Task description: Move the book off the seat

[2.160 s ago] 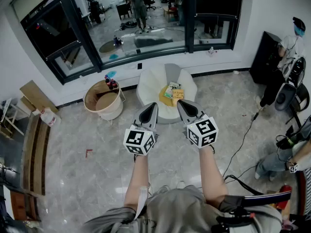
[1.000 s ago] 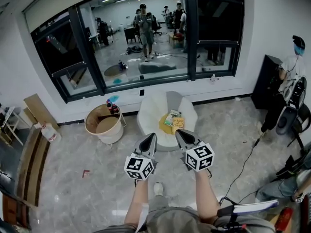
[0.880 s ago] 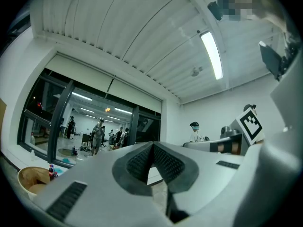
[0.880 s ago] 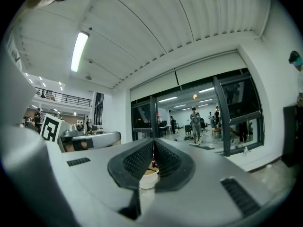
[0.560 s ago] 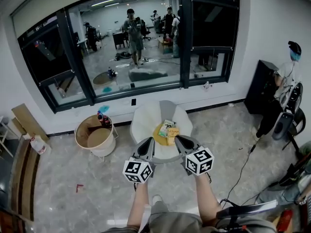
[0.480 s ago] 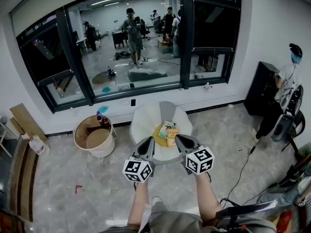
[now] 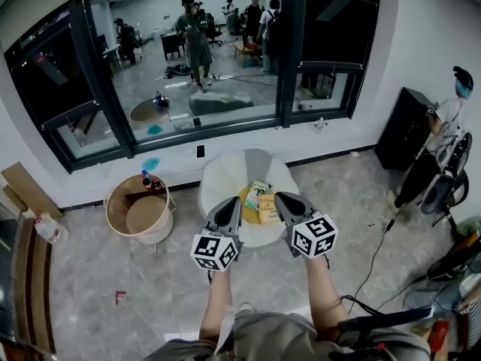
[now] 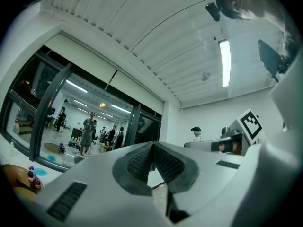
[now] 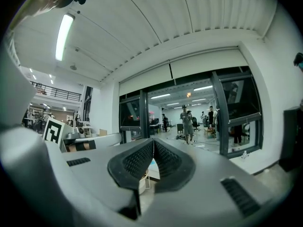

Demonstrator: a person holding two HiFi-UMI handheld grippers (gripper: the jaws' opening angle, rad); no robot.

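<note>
A white round seat (image 7: 224, 176) stands on the floor below the window in the head view. On its cushion lies a yellow book (image 7: 266, 206), with a greenish booklet (image 7: 256, 189) at its far edge. My left gripper (image 7: 232, 204) hovers over the seat's near left rim, and its jaws are shut and empty. Just right of the books my right gripper (image 7: 283, 199) is also shut on nothing. In the left gripper view (image 8: 152, 146) and the right gripper view (image 9: 154, 143) the ribbed pads meet, and the book is hidden below them.
A round tan tub (image 7: 136, 210) with bottles (image 7: 146, 179) at its rim stands left of the seat. The big dark window (image 7: 195, 51) runs behind. A black cabinet (image 7: 404, 130), a person (image 7: 451, 122) and floor cables (image 7: 379, 232) are at the right.
The seat and books have come nearer in the head view as I walk forward. Both grippers now overlap the seat's near rim and stay shut.
</note>
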